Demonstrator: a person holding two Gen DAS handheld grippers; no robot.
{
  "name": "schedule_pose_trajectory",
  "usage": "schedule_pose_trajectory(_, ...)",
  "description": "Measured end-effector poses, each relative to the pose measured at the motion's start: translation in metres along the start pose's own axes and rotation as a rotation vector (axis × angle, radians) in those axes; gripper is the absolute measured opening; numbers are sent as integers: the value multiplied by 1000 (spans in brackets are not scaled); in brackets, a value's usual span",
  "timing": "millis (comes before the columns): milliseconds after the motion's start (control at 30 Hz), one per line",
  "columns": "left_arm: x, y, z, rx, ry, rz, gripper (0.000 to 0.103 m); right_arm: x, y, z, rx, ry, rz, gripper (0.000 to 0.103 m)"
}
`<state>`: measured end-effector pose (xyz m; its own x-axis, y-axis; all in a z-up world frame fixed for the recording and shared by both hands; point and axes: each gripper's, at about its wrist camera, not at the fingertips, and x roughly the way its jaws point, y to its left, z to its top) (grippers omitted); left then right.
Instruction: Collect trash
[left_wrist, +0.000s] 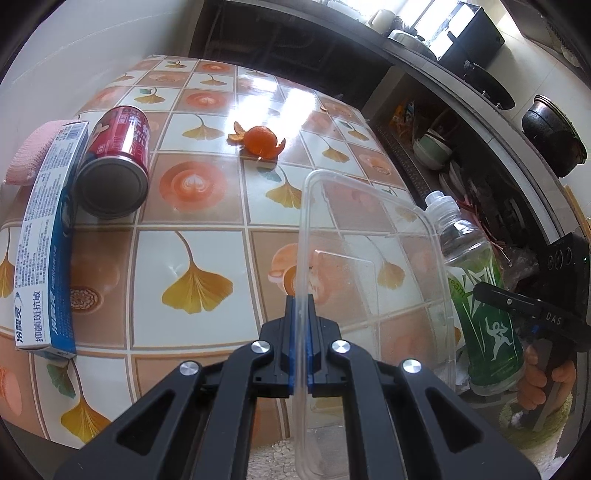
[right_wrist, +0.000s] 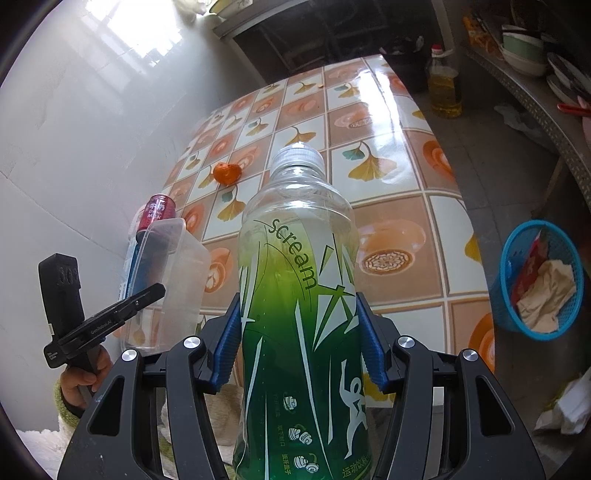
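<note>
My left gripper (left_wrist: 301, 306) is shut on the rim of a clear plastic container (left_wrist: 373, 258), held above the patterned table (left_wrist: 207, 236). The container (right_wrist: 173, 280) also shows at the left of the right wrist view. My right gripper (right_wrist: 299, 317) is shut on a green-labelled plastic bottle (right_wrist: 299, 280), its blue pads (right_wrist: 228, 347) pressing both sides. That bottle (left_wrist: 480, 295) appears at the right of the left wrist view. On the table lie a red can (left_wrist: 118, 162) on its side, a toothpaste box (left_wrist: 48, 251) and an orange peel (left_wrist: 260, 140).
A blue basket (right_wrist: 539, 273) with crumpled paper and wrappers stands on the floor right of the table. An oil bottle (right_wrist: 443, 85) stands on the floor farther back. Shelves with bowls (left_wrist: 432, 151) run along the right. A pink cloth (left_wrist: 33, 155) lies beside the box.
</note>
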<state>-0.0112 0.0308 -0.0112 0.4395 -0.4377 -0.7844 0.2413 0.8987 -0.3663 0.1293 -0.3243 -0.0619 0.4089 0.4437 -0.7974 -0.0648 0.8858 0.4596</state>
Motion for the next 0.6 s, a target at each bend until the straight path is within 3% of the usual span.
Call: schedule_pose_trajectory(600, 2, -25, 3, 43, -26, -11, 3, -12, -12, -3, 32, -28, 0, 54)
